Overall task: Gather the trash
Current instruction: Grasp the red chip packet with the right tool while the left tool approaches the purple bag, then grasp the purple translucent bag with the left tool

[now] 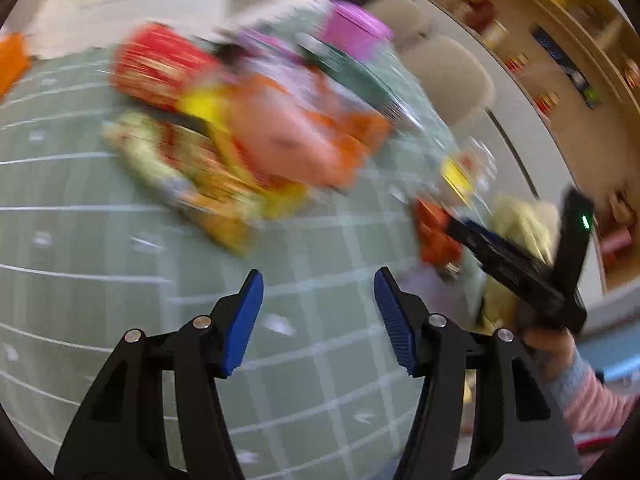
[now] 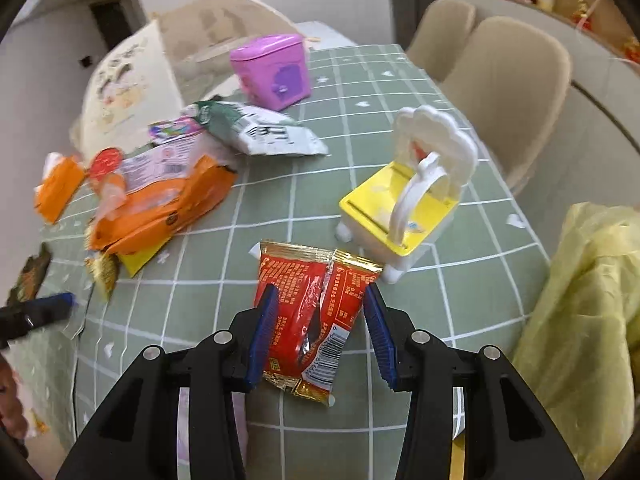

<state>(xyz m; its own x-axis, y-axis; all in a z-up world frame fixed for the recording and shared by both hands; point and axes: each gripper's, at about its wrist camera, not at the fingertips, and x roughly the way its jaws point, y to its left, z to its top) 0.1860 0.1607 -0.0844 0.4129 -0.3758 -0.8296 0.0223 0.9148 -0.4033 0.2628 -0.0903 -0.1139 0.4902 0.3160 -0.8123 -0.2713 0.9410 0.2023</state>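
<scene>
While blurred in the left wrist view, shows the left tool [image 1: 319, 322] with blue pads apart and nothing between them, over the green grid-patterned table [image 1: 80, 240]. Beyond it, a smeared heap of trash: a red packet [image 1: 160, 66], an orange wrapper [image 1: 280, 136], a greenish-yellow packet [image 1: 160, 156]. At right, the right tool [image 1: 516, 256] in a hand [image 1: 548, 344] with a striped sleeve [image 1: 592, 400]. From the right wrist view, sharper: right tool [image 2: 320, 332] pointing down at a red and gold snack wrapper [image 2: 308, 312] lying flat on the table [image 2: 200, 280], pads standing apart on either side of it; left pad [image 2: 262, 336] at the wrapper's edge, right pad [image 2: 378, 332] just clear of it, no squeeze visible. Just behind the wrapper, a yellow and white toy bin [image 2: 404, 208] with its lid up. Farther back, a pink lidded bin [image 2: 272, 72]. To the left, an orange bag [image 2: 168, 208], a white and green bag [image 2: 260, 128], a small orange packet [image 2: 58, 188]. At the right edge, a yellow plastic bag [image 2: 588, 320]. Beige chairs [image 2: 508, 92] beside the table.
</scene>
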